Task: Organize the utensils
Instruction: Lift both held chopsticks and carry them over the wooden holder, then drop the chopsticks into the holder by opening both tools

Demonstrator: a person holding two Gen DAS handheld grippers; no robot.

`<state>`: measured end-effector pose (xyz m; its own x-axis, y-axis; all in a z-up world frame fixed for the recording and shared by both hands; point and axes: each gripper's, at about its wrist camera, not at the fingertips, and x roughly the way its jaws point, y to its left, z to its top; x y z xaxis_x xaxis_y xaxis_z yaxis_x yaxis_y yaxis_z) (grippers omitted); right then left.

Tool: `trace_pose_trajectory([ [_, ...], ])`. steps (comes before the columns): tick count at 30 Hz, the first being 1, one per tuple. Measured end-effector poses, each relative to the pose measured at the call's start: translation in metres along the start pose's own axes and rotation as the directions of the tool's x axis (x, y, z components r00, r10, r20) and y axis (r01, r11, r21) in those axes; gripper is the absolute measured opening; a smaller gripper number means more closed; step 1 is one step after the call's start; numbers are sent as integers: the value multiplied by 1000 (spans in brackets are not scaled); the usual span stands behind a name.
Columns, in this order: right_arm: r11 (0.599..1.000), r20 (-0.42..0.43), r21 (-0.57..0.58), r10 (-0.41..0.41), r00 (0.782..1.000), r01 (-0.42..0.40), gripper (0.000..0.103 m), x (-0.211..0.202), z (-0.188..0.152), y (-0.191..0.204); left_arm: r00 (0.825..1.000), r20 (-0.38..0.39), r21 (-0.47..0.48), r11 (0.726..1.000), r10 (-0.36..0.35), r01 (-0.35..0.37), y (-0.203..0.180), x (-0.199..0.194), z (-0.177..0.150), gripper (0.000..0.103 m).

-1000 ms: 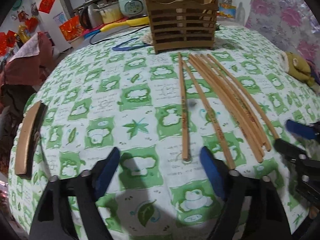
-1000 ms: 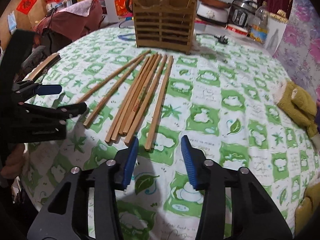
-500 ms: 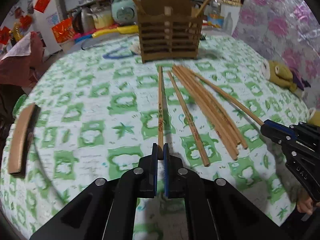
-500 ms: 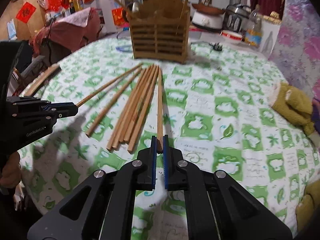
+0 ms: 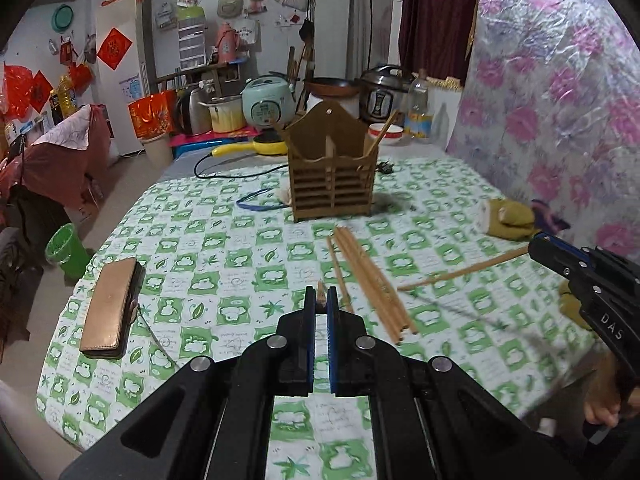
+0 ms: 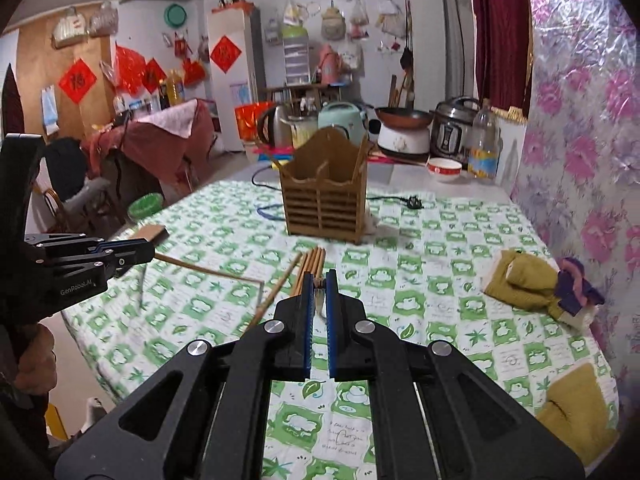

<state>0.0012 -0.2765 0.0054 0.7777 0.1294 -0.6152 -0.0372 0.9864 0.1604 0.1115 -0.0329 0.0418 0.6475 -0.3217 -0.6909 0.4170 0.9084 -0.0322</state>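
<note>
A slatted wooden utensil holder [image 5: 332, 184] [image 6: 324, 204] stands upright at the far middle of the green-and-white checked table, with a couple of chopsticks leaning in it. Several loose chopsticks [image 5: 372, 280] [image 6: 312, 264] lie in front of it. My left gripper [image 5: 320, 296] [image 6: 150, 250] is shut on one chopstick [image 6: 208, 270], held above the cloth and pointing forward. My right gripper [image 6: 319, 280] [image 5: 534, 246] is shut on another chopstick [image 5: 460, 272], also off the table.
A brown wallet [image 5: 112, 308] lies near the table's left edge. A yellow plush toy [image 6: 520, 280] sits at the right, by the floral wall cover. A blue band [image 5: 256, 200] and a power cord lie near the holder. Cookers, a kettle and a bottle crowd the far end.
Both grippers went from open over the chopsticks to shut, each on one chopstick. Both then rose well above the table with their chopsticks, and the views tilted up.
</note>
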Motion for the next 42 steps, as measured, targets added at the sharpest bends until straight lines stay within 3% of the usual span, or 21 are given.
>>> trace_pose_trajectory([
  [5,1000,21,3,5,1000,-5,7,-10,10,-3,1000,5,10,1000,-21,21,-4,-6,16,6],
  [11,999,26,17,26,999,-27,7,10,43,-11,1000,9,25,999,-21,21,0,8,58,6],
  [19,999,82,15,42,996,-43,7,50,113,-15,995,98,50,999,-5,0,-3,26,156,6],
  [25,997,244,73,-21,970,4,7,72,181,-27,974,227,12,1000,19,-22,1,35,226,6],
  [30,994,317,103,-65,946,33,7,107,202,-35,969,244,-22,999,42,-38,8,76,245,6],
  [33,996,264,89,-49,963,26,8,145,194,-36,984,171,-29,999,48,-44,15,119,235,6],
  [34,997,227,79,-32,973,14,10,160,188,-36,988,142,-30,998,53,-50,16,130,231,10],
  [37,996,157,92,-26,987,12,13,177,175,-42,991,103,-23,997,82,-80,21,142,218,47],
  [42,994,210,106,-28,977,6,27,134,173,-40,975,180,-32,991,131,-127,22,96,205,70],
])
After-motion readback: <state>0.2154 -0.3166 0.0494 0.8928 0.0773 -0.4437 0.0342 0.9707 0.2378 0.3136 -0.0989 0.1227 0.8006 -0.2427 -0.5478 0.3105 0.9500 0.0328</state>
